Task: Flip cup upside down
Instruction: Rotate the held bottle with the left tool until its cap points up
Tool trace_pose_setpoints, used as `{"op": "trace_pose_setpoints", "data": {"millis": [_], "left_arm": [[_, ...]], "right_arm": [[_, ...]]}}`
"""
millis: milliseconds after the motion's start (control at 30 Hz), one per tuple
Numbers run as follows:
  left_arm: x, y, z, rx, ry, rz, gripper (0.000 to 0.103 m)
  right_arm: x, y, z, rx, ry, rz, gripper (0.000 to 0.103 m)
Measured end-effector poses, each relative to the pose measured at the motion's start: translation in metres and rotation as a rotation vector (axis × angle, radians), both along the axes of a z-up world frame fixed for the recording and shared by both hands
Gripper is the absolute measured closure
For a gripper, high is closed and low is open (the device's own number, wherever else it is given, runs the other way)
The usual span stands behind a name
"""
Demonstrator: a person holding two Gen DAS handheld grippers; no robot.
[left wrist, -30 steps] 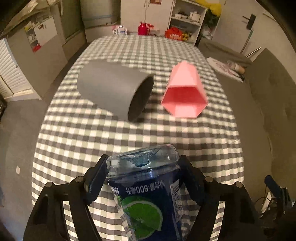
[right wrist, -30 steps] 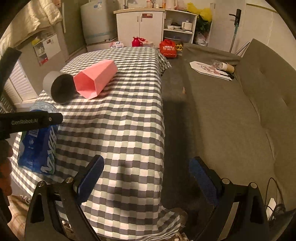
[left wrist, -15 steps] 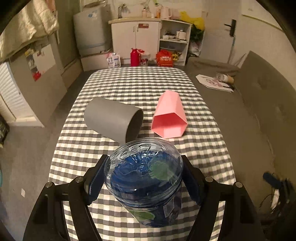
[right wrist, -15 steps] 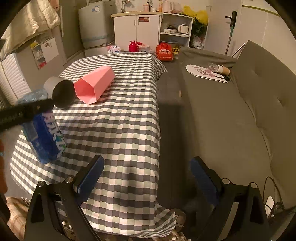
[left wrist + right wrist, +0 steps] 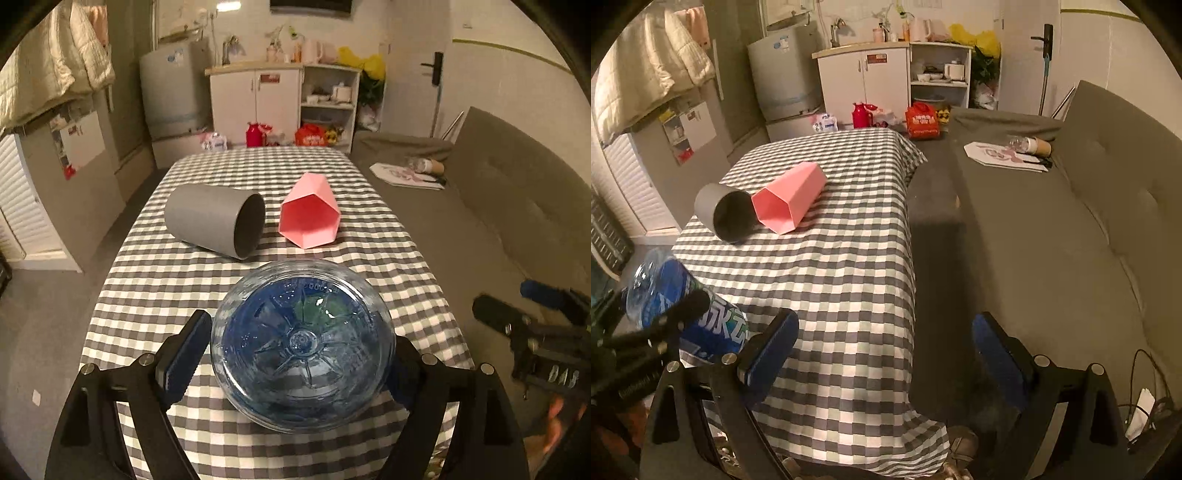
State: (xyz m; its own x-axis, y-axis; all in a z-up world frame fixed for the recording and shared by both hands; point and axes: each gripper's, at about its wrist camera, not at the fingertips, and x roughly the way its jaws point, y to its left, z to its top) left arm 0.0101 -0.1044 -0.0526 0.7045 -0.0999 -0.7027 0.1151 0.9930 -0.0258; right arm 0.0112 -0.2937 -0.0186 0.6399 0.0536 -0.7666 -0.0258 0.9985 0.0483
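Note:
My left gripper (image 5: 299,343) is shut on a clear blue plastic cup with a printed label (image 5: 301,347). The cup's moulded base faces the camera, over the near end of the checkered table (image 5: 166,280). In the right wrist view the same cup (image 5: 685,306) hangs tilted at the table's near left corner, base pointing up and away. A grey cup (image 5: 214,221) and a pink hexagonal cup (image 5: 310,214) lie on their sides farther along, mouths toward me. My right gripper (image 5: 882,328) is open with nothing in it, off the table's right edge.
A grey sofa (image 5: 1052,240) runs along the right of the table, with papers and a cardboard tube (image 5: 1027,149) on it. White cabinets (image 5: 258,99), a fridge (image 5: 173,92) and red bags (image 5: 312,134) stand beyond the far end. Floor lies to the left.
The left gripper has tipped upward with the cup: its base, first seen edge-on from above, now faces the camera straight on. The right gripper has barely moved.

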Motion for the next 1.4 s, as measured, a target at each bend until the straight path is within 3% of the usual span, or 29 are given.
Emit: {"op": "trace_pose_setpoints", "data": {"millis": [233, 367, 533, 700, 833, 1400], "left_arm": [[-0.005, -0.002, -0.023, 0.003, 0.031, -0.028, 0.016], [0.005, 0.004, -0.036, -0.058, 0.045, -0.039, 0.016], [0.006, 0.004, -0.048, -0.072, 0.050, -0.054, 0.016], [0.001, 0.005, -0.057, -0.111, 0.052, -0.091, 0.028], [0.003, -0.001, -0.059, -0.071, 0.033, -0.093, 0.029], [0.044, -0.008, -0.062, -0.053, 0.072, -0.096, 0.029]], "right_arm": [[-0.001, 0.002, -0.005, 0.007, 0.016, -0.022, 0.008], [-0.001, 0.008, -0.011, 0.003, 0.033, -0.015, 0.008], [0.003, 0.014, -0.016, -0.010, 0.045, -0.007, 0.008], [0.004, 0.011, -0.020, -0.014, 0.053, -0.020, 0.008], [0.006, 0.008, -0.026, -0.011, 0.068, -0.027, 0.008], [0.019, 0.015, -0.041, -0.016, 0.097, -0.011, 0.008]]}}
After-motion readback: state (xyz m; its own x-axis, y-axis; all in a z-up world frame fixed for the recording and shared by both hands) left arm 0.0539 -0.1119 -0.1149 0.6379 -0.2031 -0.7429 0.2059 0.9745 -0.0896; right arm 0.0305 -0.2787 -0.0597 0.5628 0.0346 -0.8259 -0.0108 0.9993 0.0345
